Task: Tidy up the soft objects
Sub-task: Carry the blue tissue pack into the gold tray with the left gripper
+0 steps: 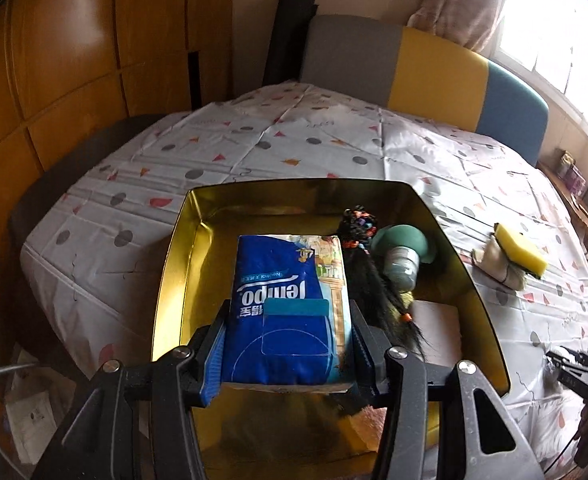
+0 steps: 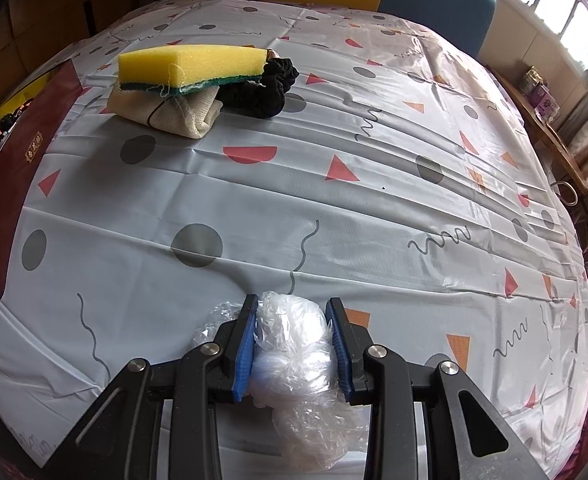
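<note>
My left tool [image 1: 288, 344] pinches the Tempo tissue pack [image 1: 290, 300] over the gold tin [image 1: 174, 264]; releasing here risks crushing the hairpiece [image 1: 374, 280]. Right tool [image 2: 294, 344] squeezes crumpled plastic wrap [image 2: 294, 360], which may spring loose.

1. Table under a pale plastic tablecloth [image 2: 334, 208], printed with grey dots, red and orange triangles and grey squiggles, creased in parallel folds.
2. Upholstered chair back [image 1: 426, 68] at the far table edge, in grey, yellow and blue panels.
3. Black roll [image 1: 290, 36] standing upright just left of the chair.
4. Orange-brown wooden cabinet panels [image 1: 74, 80] along the left wall.
5. Curtain [image 1: 470, 0] hanging beside a bright window [image 1: 554, 40] at upper right.
6. Wooden sideboard [image 2: 554, 136] beneath the window, carrying small purple boxes [image 2: 546, 106].
</note>
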The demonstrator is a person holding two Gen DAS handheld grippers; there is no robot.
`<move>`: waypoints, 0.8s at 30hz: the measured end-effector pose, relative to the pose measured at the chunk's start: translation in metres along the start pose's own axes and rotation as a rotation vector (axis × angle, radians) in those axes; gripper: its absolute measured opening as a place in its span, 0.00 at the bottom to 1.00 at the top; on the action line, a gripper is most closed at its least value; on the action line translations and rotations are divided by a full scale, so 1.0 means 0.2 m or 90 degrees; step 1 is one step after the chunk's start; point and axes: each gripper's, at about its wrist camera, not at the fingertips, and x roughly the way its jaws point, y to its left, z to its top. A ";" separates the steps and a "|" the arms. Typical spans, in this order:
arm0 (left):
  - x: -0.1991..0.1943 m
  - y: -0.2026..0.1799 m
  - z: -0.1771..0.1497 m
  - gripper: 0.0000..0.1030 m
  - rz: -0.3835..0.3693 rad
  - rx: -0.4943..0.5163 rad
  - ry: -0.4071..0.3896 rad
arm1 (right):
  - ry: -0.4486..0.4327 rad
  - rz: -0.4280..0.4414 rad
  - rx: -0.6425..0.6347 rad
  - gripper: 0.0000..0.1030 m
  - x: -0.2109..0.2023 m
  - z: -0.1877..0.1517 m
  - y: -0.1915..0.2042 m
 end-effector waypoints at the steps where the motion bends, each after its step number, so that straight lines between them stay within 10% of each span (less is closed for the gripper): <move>1: 0.01 0.00 0.01 0.51 0.003 -0.001 0.004 | 0.000 0.000 -0.001 0.33 0.00 0.00 0.00; 24: 0.60 0.02 0.32 0.51 -0.038 -0.085 0.152 | 0.000 -0.002 -0.002 0.33 0.00 0.00 0.00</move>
